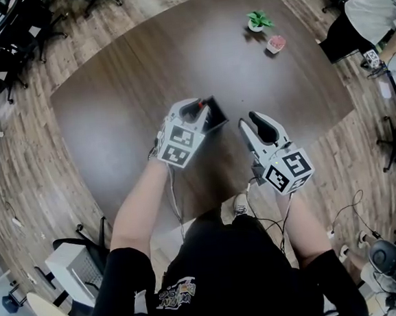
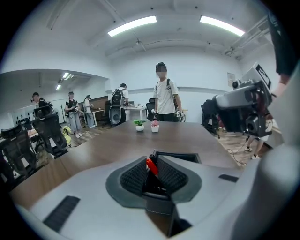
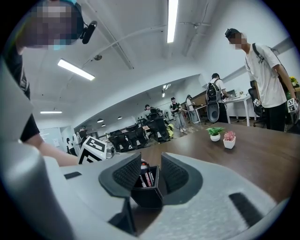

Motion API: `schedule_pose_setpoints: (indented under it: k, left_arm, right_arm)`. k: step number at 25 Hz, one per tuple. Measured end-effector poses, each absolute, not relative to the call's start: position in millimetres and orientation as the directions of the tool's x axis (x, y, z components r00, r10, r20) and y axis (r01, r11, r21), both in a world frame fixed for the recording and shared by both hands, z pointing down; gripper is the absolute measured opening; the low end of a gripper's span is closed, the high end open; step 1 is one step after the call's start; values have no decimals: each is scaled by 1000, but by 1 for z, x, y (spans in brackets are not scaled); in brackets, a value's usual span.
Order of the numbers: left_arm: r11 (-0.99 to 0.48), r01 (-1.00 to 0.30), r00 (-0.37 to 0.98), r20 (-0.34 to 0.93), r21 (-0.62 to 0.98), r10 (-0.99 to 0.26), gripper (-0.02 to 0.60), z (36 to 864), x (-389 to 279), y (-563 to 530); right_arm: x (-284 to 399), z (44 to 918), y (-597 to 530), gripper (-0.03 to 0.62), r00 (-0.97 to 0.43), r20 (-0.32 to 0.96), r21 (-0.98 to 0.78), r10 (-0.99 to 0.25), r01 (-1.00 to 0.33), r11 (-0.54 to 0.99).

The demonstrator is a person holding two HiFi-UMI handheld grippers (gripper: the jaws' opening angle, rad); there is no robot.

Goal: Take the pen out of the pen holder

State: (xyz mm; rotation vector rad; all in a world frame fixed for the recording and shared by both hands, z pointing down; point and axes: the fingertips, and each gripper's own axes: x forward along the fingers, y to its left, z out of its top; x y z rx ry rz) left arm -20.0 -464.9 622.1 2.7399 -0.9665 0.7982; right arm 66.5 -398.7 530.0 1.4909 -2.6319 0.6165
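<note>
Here the left claw (image 2: 151, 162) is pinched on the red-capped plastic pen (image 2: 151, 166), its 2 ribbed pads (image 2: 135, 176) squeezing the cap; a straight lift along the pen's own axis, grip kept firm, should free it without tipping the square black pen holder (image 2: 180, 157); the pen stands in that holder, just under the claw, on the dark wooden worktop (image 2: 140, 140); the right claw (image 3: 151, 160) gapes empty, the holder just ahead of it.
</note>
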Motion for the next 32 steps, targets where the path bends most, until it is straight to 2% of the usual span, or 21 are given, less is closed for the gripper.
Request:
schedule_pose_setpoints:
  k: [14, 32]
  left_arm:
    - [-743, -668, 647, 462, -41, -607, 35, 609, -23, -459]
    - [-664, -746, 618, 332, -39, -713, 28, 555, -30, -441]
  right_arm:
    - [75, 528, -397, 137, -538, 228, -337, -812, -826, 452]
    - [78, 504, -383, 125, -575, 183, -325, -797, -801, 503]
